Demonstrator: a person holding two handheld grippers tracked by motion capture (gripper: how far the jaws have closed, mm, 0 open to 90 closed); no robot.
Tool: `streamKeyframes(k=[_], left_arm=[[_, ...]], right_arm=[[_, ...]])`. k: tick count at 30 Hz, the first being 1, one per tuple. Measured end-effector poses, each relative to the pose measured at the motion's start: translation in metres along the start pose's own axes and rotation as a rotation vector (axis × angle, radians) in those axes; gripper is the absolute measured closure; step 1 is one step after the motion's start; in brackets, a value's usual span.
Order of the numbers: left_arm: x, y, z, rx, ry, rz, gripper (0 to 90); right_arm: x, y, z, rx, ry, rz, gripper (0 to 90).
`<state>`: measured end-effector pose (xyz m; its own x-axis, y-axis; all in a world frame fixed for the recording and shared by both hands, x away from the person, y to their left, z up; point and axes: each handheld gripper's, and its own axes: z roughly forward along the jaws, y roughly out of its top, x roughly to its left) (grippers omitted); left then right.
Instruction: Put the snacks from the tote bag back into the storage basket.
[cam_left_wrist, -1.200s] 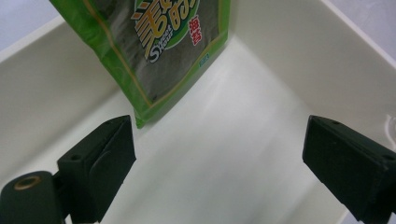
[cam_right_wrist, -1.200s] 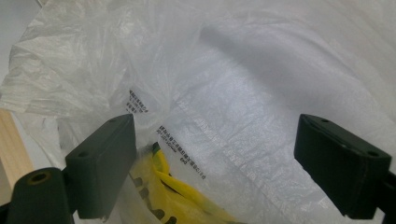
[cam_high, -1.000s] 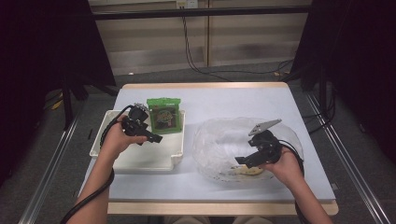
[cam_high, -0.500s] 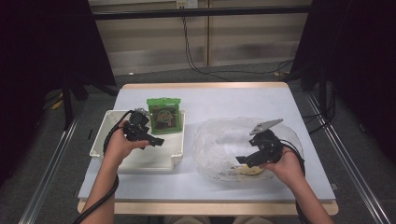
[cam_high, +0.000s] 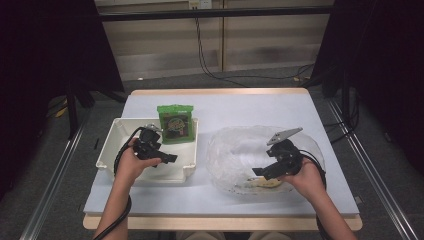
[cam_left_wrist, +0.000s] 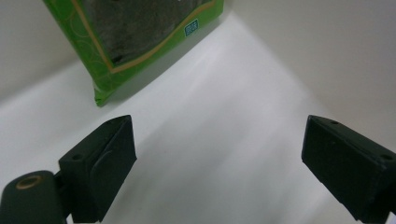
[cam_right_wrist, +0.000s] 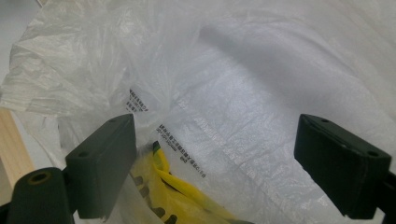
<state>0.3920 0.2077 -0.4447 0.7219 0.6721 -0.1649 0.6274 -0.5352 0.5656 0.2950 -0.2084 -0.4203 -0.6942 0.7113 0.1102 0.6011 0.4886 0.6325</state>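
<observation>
Seen from the high view, a pale blue surface (cam_high: 220, 107) carries one white tub (cam_high: 111, 150) on the left and one crumpled clear plastic bag (cam_high: 235, 145) on the right. One green packet (cam_high: 175, 123) leans upright at the tub's far right corner. One yellow wrapped item (cam_high: 267, 183) lies inside the bag near its front edge.

Two forearms come in from the bottom edge, each hand holding one gripper. The left gripper (cam_high: 159, 152) hangs above the tub's interior, its front end pointing to the right, just in front of the green packet. In the left gripper view its two black fingers (cam_left_wrist: 100, 165) are spread wide with nothing between them; the tub's white floor lies beyond, and the green packet's lower corner (cam_left_wrist: 100, 91) stands past the left finger, apart from it.

The right gripper (cam_high: 270, 167) is lowered over the bag's front right part, pointing left. In the right gripper view its fingers (cam_right_wrist: 105, 163) are also spread wide and grip nothing. The yellow item (cam_right_wrist: 177, 196) sits low between them, under the clear film, close by the left finger.
</observation>
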Motion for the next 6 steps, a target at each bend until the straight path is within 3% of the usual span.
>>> streamKeyframes(k=[6], left_arm=[[-0.0029,-0.0033,-0.0042,-0.04,-0.003,-0.022,9.4]], right_arm=[[-0.0002,0.0003,0.0001,0.0,0.002,0.001,13.2]])
